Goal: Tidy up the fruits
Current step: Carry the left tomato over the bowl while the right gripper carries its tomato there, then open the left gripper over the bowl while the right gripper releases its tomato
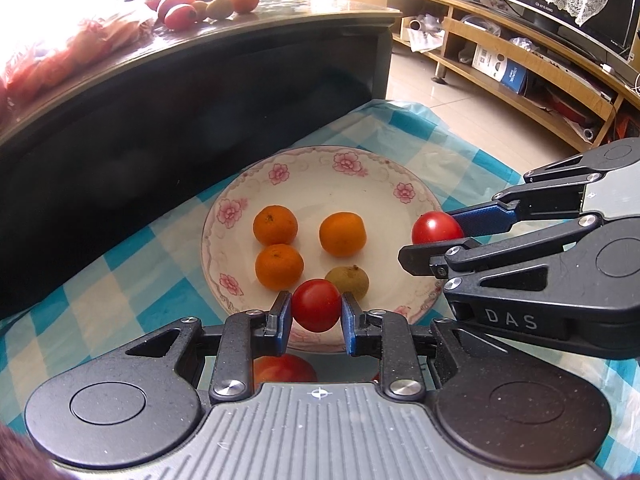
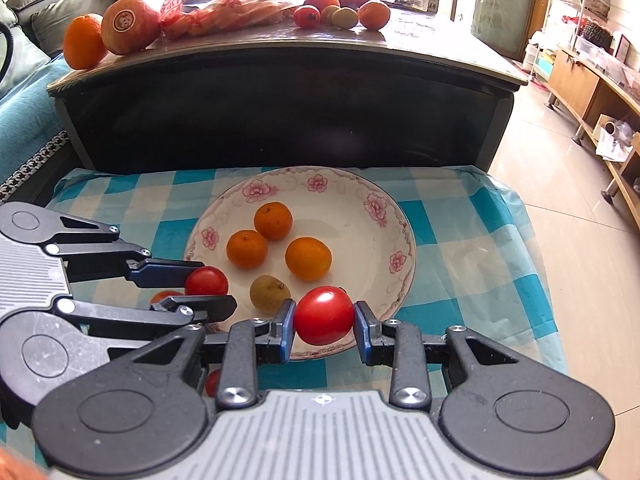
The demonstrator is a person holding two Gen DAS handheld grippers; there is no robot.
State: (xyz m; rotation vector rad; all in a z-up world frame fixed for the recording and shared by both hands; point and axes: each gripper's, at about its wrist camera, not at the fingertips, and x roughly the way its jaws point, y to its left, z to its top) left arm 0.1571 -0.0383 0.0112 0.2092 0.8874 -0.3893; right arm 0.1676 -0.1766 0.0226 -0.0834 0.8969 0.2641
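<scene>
The left tool (image 1: 316, 312) pinches a red tomato (image 1: 316, 310) between its blue pads (image 1: 285, 320), holding it over the near rim of the plate (image 1: 320, 168); in the right view this same tool (image 2: 208, 290) comes in from the left with its tomato (image 2: 206, 281) at the plate's (image 2: 400, 236) left edge. The right tool (image 2: 324, 318) likewise grips a second tomato (image 2: 323, 315), bigger in that view, over the near rim; from the left camera this tool (image 1: 436, 232) reaches in from the right with its tomato (image 1: 437, 230) just at the plate's right edge. Below the left tool more red fruit (image 1: 284, 368) lies on the cloth, partly hidden. Inside the plate, just past the held tomatoes, sits a small brownish-green fruit (image 2: 270, 294), and beyond it three mandarins (image 2: 308, 258) are grouped near the middle, two of them close together and the third a little apart. The plate is white with pink flowers round its rim and rests on a blue-and-white checked cloth (image 2: 472, 248) covering the low surface. Behind the cloth rises a dark desk (image 2: 288, 120) with a glossy top carrying oranges (image 2: 83, 42), a large stickered orange fruit (image 2: 130, 26), a red mesh bag (image 2: 224, 12) and a small cluster of mixed fruit (image 2: 344, 14). To the right are a tiled floor (image 2: 580, 260) and a wooden shelf unit (image 1: 520, 60) under a television (image 1: 560, 8).
</scene>
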